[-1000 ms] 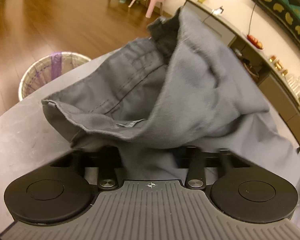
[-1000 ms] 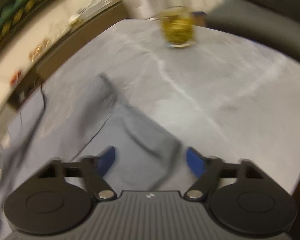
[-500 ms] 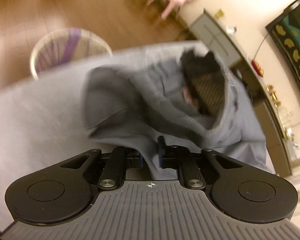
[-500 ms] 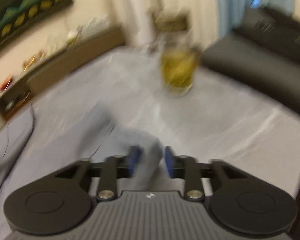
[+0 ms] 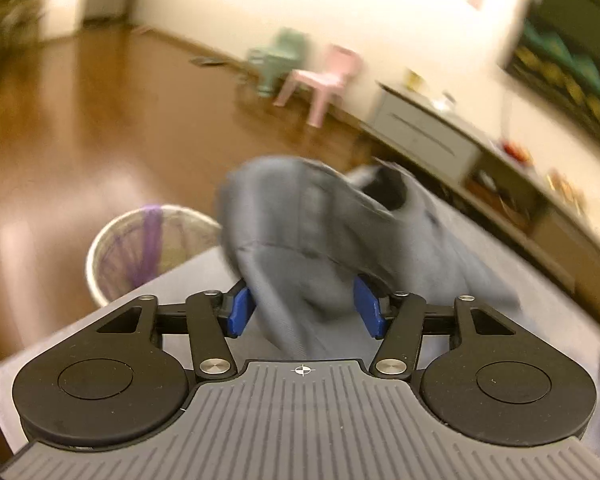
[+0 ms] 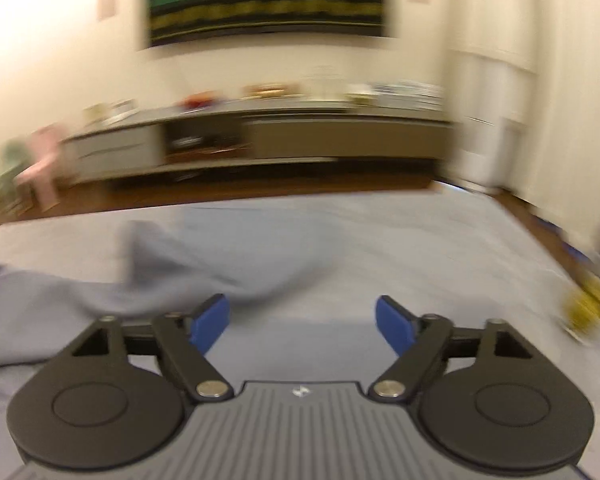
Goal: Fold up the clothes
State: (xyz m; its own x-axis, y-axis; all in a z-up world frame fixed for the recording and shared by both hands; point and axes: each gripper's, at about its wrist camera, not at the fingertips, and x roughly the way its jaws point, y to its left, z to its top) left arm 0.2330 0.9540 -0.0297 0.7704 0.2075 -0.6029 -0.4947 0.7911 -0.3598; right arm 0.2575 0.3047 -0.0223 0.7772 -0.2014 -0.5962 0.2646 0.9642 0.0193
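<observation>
A grey garment [image 5: 312, 232] lies bunched on the grey table [image 5: 188, 276], blurred by motion, with a dark lining showing at its top. My left gripper [image 5: 304, 312] hovers at the garment's near edge. Its jaws are opening, and a fold of cloth sits loosely between the blue pads [image 5: 240, 312]. In the right wrist view the same garment [image 6: 60, 300] spreads over the table's left part. My right gripper [image 6: 302, 324] is over bare table [image 6: 420, 240] just right of the cloth. Its jaws are opening wide with nothing between them.
A wicker basket [image 5: 148, 248] stands on the wooden floor beside the table's far-left edge. A pink chair [image 5: 328, 80] and a long sideboard [image 6: 300, 136] line the wall. A yellow object [image 6: 588, 308] sits at the table's right edge.
The left jaws, shut on the cloth before, have parted and the hand has risen. The right gripper let go of the cloth edge, swung round toward the wall and spread its jaws wide.
</observation>
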